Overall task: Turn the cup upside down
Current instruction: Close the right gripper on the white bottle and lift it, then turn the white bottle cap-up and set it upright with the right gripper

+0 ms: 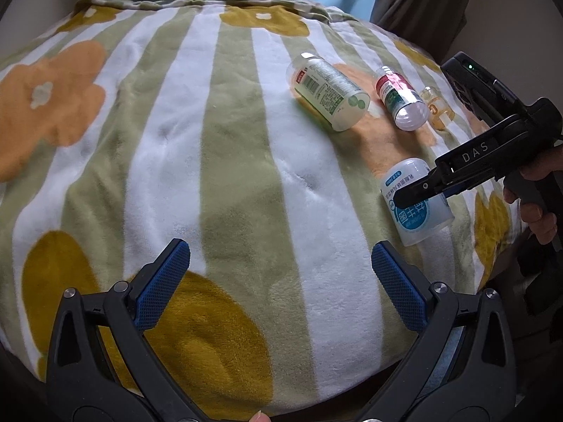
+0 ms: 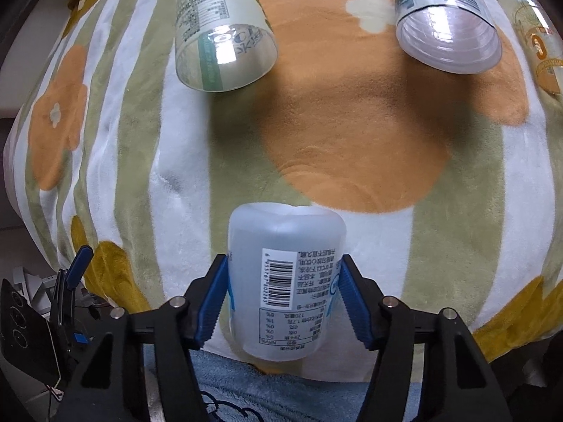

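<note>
Left wrist view: left gripper (image 1: 280, 281) spread wide, idle over the striped blanket (image 1: 211, 140) — kept out of the way. The cup (image 1: 415, 204) lies near the blanket's right edge with the right gripper (image 1: 404, 195) across it; the far finger is hidden.

Right wrist view: blue pads (image 2: 214, 302) pinch the cup (image 2: 285, 281) mid-body at the label, likely for a wrist roll. Its near end is cut off, so I can't tell which end is open.

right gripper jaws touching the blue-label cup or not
Touching. The right wrist view shows both blue pads of the right gripper pressed against the sides of the blue-label cup.
</note>
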